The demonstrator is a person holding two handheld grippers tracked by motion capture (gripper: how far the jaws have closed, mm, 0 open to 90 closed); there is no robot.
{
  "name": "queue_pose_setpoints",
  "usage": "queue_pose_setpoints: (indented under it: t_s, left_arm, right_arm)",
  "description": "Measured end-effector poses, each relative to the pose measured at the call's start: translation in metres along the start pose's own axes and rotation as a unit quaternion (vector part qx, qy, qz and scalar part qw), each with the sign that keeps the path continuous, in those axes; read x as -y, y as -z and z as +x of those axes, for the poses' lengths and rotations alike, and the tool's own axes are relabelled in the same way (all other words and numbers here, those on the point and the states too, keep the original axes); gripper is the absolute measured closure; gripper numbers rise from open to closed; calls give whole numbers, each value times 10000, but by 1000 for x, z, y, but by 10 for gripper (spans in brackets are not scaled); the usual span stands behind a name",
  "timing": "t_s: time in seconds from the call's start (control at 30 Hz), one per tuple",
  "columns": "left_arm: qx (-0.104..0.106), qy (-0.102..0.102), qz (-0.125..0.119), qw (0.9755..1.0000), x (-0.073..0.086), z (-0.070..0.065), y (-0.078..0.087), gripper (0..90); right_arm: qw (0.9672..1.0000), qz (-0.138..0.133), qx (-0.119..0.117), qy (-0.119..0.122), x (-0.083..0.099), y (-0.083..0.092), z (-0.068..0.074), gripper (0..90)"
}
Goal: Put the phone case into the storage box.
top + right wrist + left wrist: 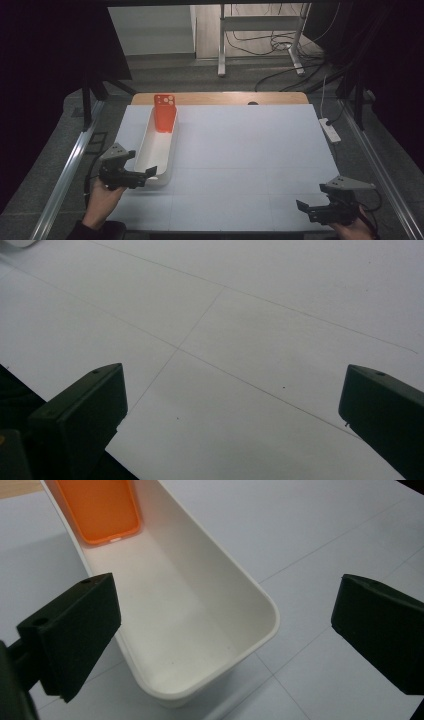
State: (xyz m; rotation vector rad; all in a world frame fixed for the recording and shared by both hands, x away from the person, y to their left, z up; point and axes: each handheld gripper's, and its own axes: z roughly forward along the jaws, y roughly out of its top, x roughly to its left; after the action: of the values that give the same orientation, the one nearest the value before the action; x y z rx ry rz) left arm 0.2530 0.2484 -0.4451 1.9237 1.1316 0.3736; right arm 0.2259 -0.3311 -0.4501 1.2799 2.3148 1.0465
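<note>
orange phone case (164, 113) upright in white bin's (151, 150) far end, both grippers wide open: left gripper (148, 175), right gripper (301, 207)

Lab recording booth, black curtains (45, 55), aluminium frame rails (67, 170), floor cables (280, 45)

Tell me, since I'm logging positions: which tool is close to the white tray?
The left tool, open around the white tray's near end. The right tool hovers over bare table, far away.

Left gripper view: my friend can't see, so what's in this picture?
A long white plastic bin lies between the open left claw, its near end closest. An orange rubbery phone case leans inside the far end, on a white table.
</note>
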Motion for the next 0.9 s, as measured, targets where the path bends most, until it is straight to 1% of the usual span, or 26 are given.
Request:
queue_pose_setpoints:
  t_s: [0.27,0.5,0.9]
  left_arm:
    - [5,-14,10,10000,7,-4,6,5]
    - [-24,27,14,10000,13,-5,10,5]
    - [-67,53,28,10000,27,-10,19,3]
  right_arm:
    - [10000,-2,-1,31,0,0,0,0]
    - [10000,0,-1,30,0,0,0,0]
    - [10000,9,-1,34,0,0,0,0]
